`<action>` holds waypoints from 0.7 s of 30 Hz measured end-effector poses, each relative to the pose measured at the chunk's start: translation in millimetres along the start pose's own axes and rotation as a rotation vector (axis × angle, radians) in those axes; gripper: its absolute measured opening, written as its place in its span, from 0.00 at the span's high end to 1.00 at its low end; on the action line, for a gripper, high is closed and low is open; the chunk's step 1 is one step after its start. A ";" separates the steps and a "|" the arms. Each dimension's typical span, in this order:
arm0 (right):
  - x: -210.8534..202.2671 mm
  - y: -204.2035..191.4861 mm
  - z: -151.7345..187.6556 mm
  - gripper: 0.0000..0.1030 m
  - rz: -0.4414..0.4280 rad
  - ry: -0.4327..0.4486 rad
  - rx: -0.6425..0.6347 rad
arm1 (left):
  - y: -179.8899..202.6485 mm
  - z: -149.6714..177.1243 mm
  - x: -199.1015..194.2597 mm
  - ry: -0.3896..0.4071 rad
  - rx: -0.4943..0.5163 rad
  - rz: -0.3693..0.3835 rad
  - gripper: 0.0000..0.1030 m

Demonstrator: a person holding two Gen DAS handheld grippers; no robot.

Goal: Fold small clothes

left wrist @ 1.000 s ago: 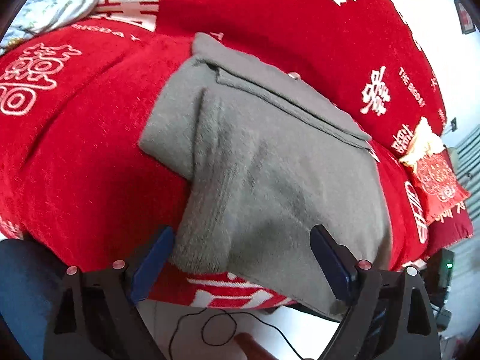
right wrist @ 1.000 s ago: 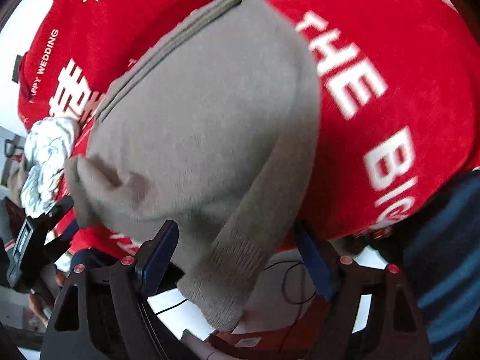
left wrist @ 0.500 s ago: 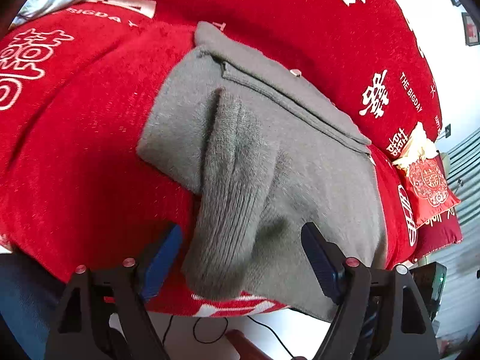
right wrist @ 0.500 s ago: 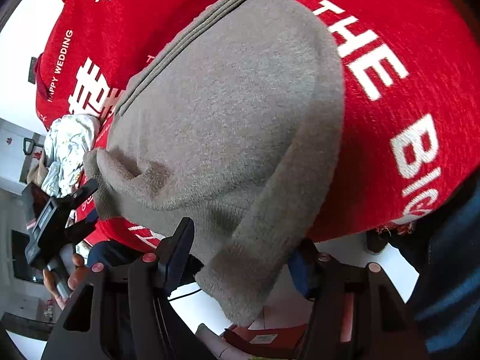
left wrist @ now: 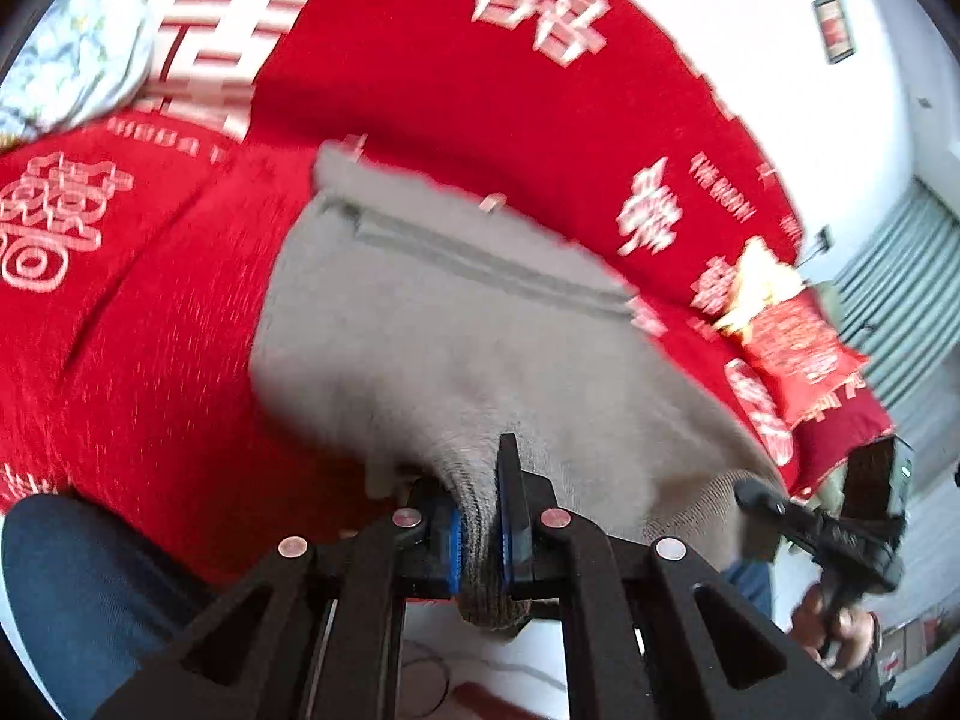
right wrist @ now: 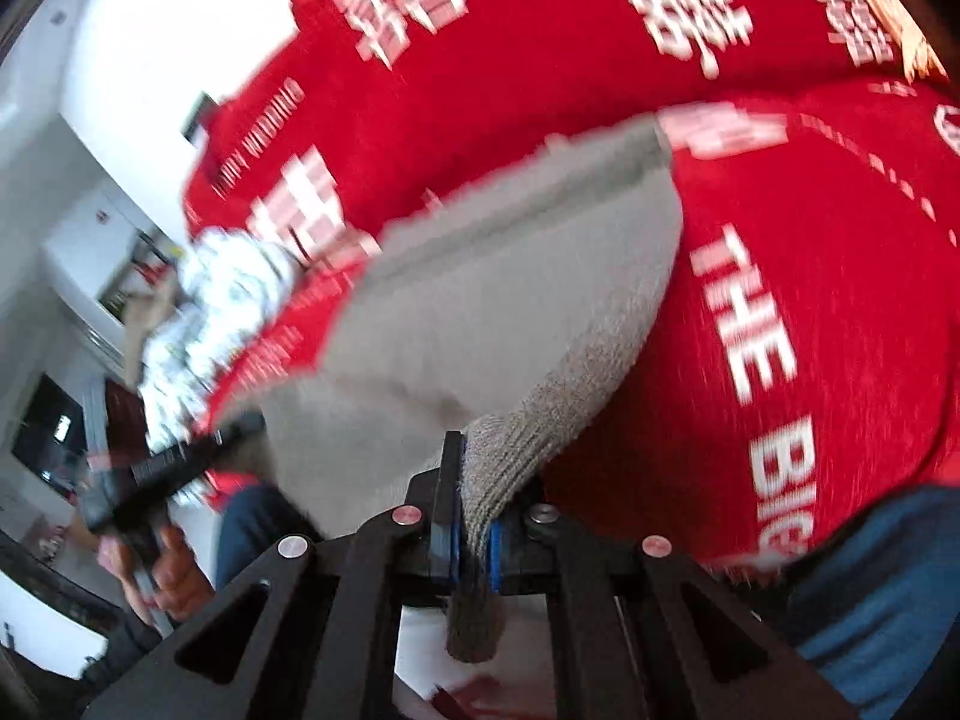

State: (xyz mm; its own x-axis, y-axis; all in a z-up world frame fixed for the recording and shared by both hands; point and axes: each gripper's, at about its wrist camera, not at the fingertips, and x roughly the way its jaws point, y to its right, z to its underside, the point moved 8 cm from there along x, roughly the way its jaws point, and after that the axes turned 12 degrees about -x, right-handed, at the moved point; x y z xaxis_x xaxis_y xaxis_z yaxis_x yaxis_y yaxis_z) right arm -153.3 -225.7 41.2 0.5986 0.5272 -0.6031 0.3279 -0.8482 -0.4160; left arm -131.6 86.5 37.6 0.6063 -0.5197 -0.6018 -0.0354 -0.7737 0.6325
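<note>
With your left tongs (left wrist: 480, 531) and right tongs (right wrist: 474, 531) each clamped tight on a ribbed hem corner of the grey sweater (left wrist: 456, 330) on the red bedspread (left wrist: 420, 90), lift both evenly and carry the hem toward the collar.

- The red blanket (left wrist: 420, 90) beyond the grey garment (left wrist: 450, 348) lies bare and open to passage.
- A crumpled white floral cloth (left wrist: 66, 72) blocks its far left corner.
- A red pillow (left wrist: 804, 354) sits at its right edge.
- The person's blue-clad leg (left wrist: 78, 588) crowds the near left.
</note>
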 end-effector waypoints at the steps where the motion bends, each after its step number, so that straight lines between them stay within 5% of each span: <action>1: -5.3 -0.8 -7.4 0.93 -0.007 0.029 -0.002 | 5.7 -2.9 -6.7 0.018 -0.001 0.022 0.91; 4: -13.9 -1.7 -32.2 0.93 -0.024 0.106 0.008 | 16.5 -20.3 -20.4 0.069 -0.021 0.060 0.91; 11: -15.7 9.0 -78.8 0.93 -0.037 0.202 0.060 | 17.1 -51.4 -13.2 0.104 -0.056 0.025 0.91; 21: 19.3 30.7 -114.9 0.93 0.039 0.201 0.041 | 9.3 -87.8 25.4 0.109 -0.088 -0.076 0.91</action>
State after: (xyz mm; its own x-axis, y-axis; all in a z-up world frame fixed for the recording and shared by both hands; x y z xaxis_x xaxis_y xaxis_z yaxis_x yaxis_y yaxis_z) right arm -47.6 -247.4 94.9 0.7455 0.4698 -0.4728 0.2743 -0.8627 -0.4248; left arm -46.8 97.8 71.1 0.6876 -0.4145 -0.5961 0.0805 -0.7724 0.6300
